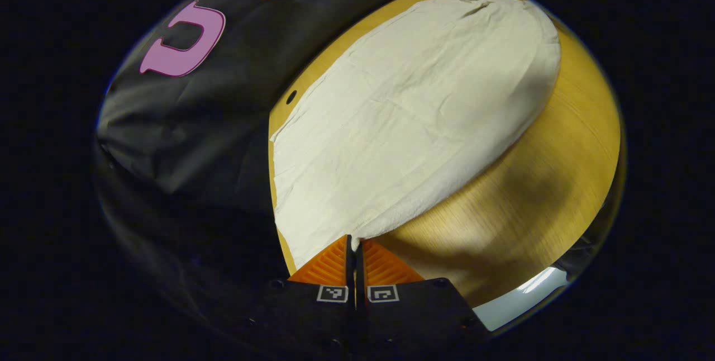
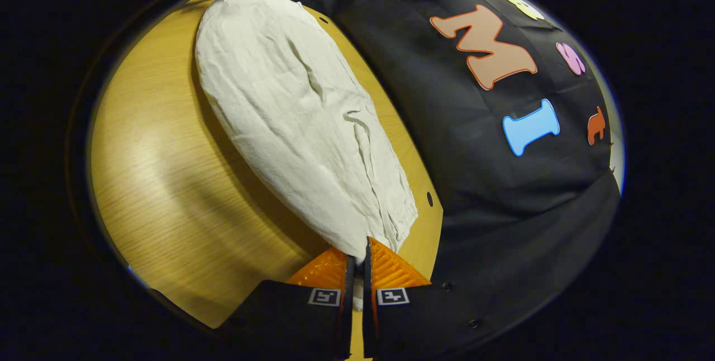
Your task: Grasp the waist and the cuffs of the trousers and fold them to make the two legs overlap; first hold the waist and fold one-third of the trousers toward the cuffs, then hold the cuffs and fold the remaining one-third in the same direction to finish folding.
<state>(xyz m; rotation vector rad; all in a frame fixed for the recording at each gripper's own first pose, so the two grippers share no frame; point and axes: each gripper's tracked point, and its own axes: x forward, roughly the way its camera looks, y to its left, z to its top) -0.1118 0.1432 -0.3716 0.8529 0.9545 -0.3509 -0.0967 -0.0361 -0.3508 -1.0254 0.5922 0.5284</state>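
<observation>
Trousers (image 1: 413,120) lie legs stacked on bench (image 1: 536,193), stretching toward upper frame. Left gripper (image 1: 355,243) pinches an end corner; right gripper (image 2: 357,249) pinches the gathered corner. Likely the first third-fold: next, lift both, carry lengthwise.

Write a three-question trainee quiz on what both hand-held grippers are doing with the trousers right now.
1. True or false: the left hand-held gripper is open above the table.
2. What does the right hand-held gripper pinch? A) booth cloth B) trousers C) nothing
3. Fill in: the trousers lie on a ___ table.

Key: 1 false, it is closed on the trousers' edge; 2 B; 3 wooden.
</observation>
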